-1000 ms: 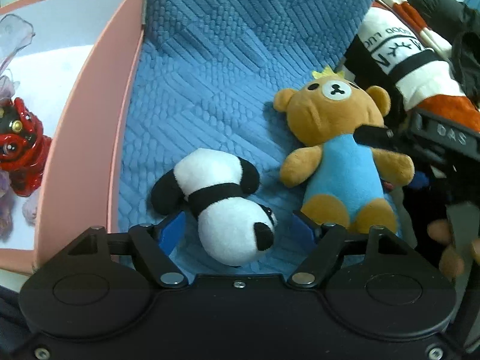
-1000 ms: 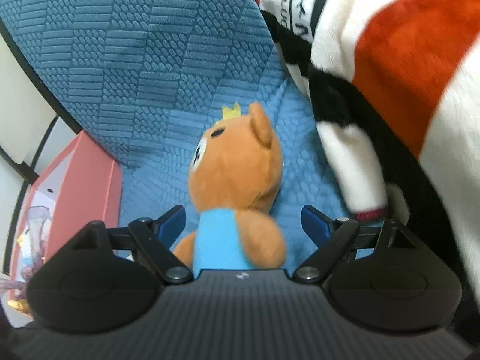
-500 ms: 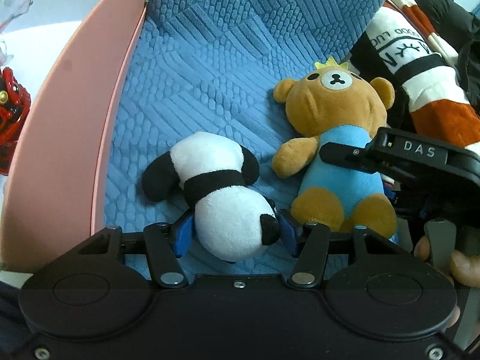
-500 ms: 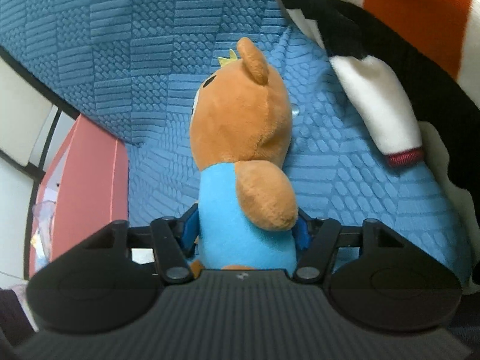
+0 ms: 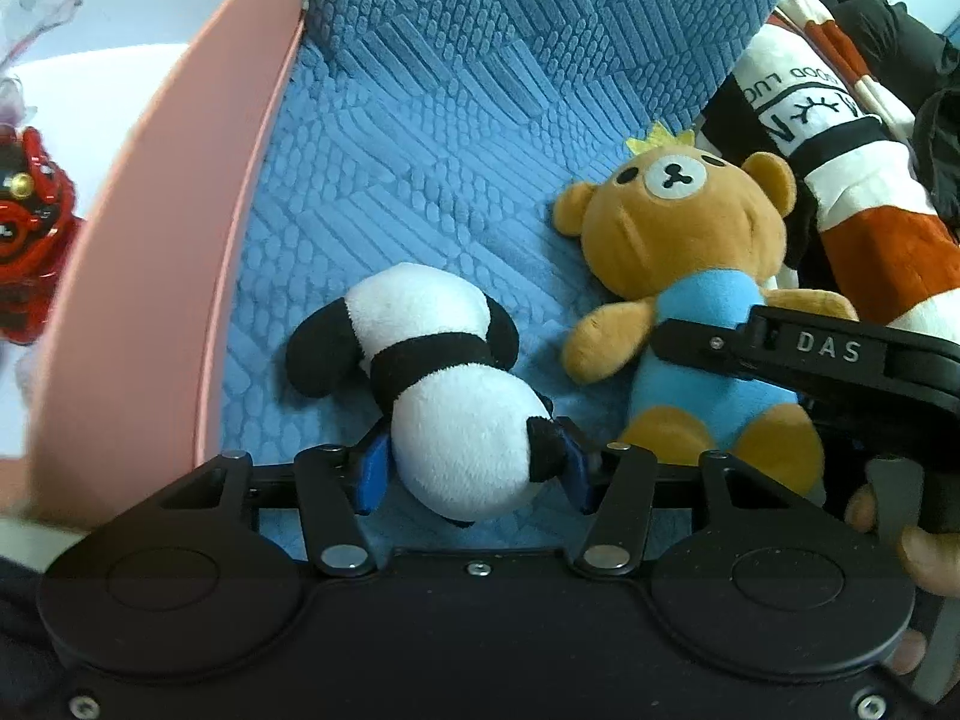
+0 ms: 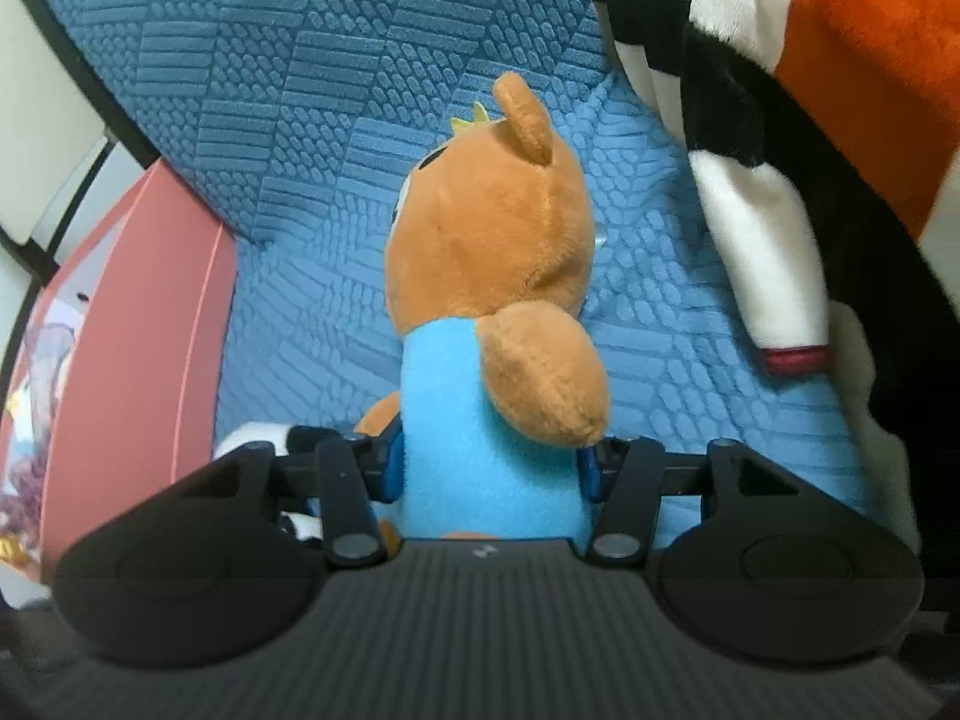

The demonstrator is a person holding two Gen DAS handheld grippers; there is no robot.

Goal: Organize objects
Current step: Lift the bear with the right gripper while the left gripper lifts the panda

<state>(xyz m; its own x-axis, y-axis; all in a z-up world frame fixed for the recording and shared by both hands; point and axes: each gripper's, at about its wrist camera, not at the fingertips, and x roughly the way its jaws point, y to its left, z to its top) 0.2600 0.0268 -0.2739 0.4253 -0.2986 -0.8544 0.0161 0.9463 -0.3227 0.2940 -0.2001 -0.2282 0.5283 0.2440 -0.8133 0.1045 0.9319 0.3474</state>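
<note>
Fuzzy plush on the panda toy (image 5: 456, 384), short matt pile in black and white. The bear toy (image 5: 690, 276) wears the same soft nap, brown with a blue fleece belly. Beneath them, the blue cushion cover (image 5: 432, 138) is embossed cloth, ribbed and pebbled. The pink box wall (image 5: 168, 276) looks smooth and matt. The red figurine (image 5: 30, 252) shines glossy. The left gripper (image 5: 474, 468) is matt black plastic with bright metal rivets.

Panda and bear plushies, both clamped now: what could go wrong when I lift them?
The left gripper pinches only one end of the panda plush; soft stuffing may slip free. The right gripper holds the bear plush close beside it, so the grippers might collide or snag the pink box wall.
</note>
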